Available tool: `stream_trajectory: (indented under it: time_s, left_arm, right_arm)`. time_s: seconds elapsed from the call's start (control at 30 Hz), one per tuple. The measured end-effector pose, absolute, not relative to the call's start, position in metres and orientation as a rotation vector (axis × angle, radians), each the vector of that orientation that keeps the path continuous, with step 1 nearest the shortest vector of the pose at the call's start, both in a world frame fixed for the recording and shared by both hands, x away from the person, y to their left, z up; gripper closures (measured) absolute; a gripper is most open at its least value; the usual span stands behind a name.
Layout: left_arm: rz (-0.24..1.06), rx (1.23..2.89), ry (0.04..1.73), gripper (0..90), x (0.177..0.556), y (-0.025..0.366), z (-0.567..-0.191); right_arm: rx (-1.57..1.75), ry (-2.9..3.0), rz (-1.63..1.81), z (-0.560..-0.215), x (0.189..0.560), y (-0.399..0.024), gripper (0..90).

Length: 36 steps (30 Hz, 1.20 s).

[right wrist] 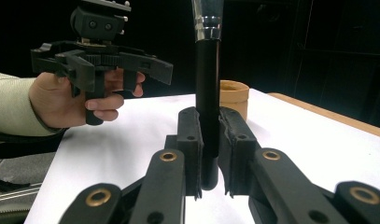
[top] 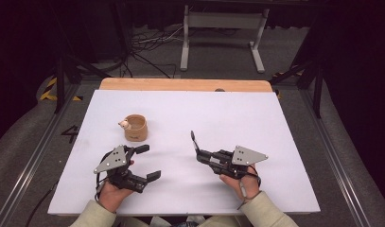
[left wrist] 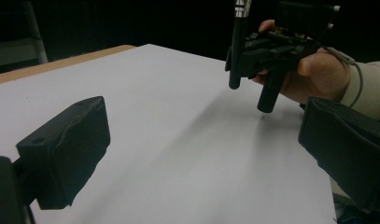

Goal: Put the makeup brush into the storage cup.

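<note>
Black and slim, the pen (right wrist: 207, 93) stands upright between the pads of my right gripper (right wrist: 209, 149), which are clamped on its lower barrel. A silver band rings it higher up. In the high view the same pen (top: 194, 140) sticks out from the front of that gripper (top: 199, 153), and my right hand (top: 240, 182) holds the tool low over the white table (top: 256, 123), toward the near right part of it.

My left gripper (top: 147, 162) has its jaws spread wide with nothing between them — in its own view the two black pads (left wrist: 66, 149) sit at either edge of the frame with bare table between. My left hand (top: 112, 194) carries it above the near left part of the table, and its grey plate (top: 112, 160) faces up.

Beyond the left gripper, just past its far jaw, stands a round wooden cup (top: 135, 127), upright and open at the top. Something small and pale (top: 124, 125) sits at its left rim; it may be a little figure, but the view is too coarse for me to say. From the right gripper view the cup (right wrist: 234, 95) shows behind the pen, well apart from it.

The two grippers are well apart from each other — neither touches the cup. A strip of bare wood (top: 180, 84) runs along the far edge of the table.
</note>
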State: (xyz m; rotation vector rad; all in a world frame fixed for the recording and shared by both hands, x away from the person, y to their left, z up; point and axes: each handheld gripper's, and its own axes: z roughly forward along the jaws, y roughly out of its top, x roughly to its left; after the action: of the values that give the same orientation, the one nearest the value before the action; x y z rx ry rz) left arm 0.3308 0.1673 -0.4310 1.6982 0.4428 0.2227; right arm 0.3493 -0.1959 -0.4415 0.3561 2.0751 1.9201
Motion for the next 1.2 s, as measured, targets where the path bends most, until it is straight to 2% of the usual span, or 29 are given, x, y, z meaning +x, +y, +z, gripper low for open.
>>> stream_trajectory:
  time_s: [0.27,1.2]
  left_arm:
    - [0.156,1.686,0.391,2.9,0.336,0.153,-0.414]
    - [0.11,1.728,0.311,9.4,0.352,0.092,-0.385]
  right_arm:
    - [0.358,2.075,1.927,-0.441,0.348,-0.195,80.1]
    - [0.342,2.09,1.915,-0.442,0.346,-0.192,80.0]
